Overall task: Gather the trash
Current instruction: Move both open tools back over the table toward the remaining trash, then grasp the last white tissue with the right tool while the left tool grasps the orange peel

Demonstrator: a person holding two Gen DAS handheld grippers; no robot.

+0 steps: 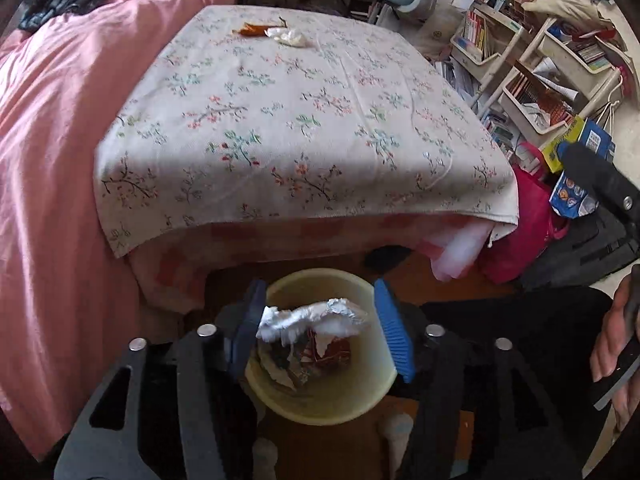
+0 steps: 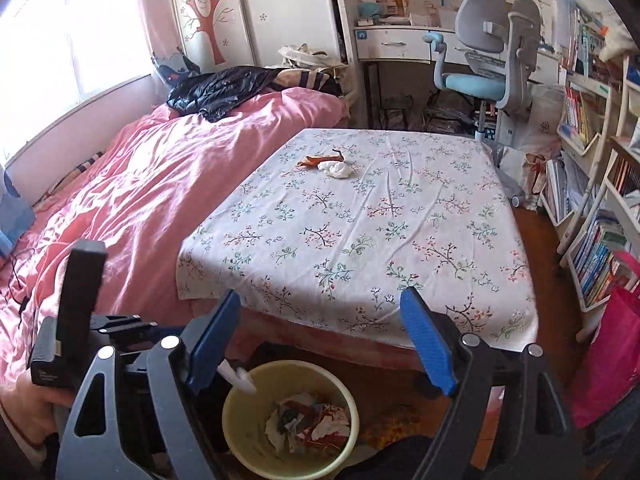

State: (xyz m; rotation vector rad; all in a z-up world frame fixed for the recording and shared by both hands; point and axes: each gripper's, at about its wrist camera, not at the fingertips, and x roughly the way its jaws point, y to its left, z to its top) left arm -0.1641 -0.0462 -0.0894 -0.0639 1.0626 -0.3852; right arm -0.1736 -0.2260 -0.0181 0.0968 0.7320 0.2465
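- Over the yellow bin [image 1: 320, 404], your left gripper [image 1: 318, 328] stands spread wide; a crumpled foil scrap [image 1: 316, 316] touches its left pad and sits apart from the right one, so you cannot tell whether it is held.
- Above the bin's near side, your right gripper [image 2: 320, 344] is wide apart and holds nothing.
- Inside the bin lies crumpled trash [image 2: 308, 424].
- Far across the floral-cloth surface [image 2: 360, 232], a white wad [image 2: 338, 169] touches an orange wrapper [image 2: 316, 160].
- Left of it is the pink bed [image 2: 140, 184].
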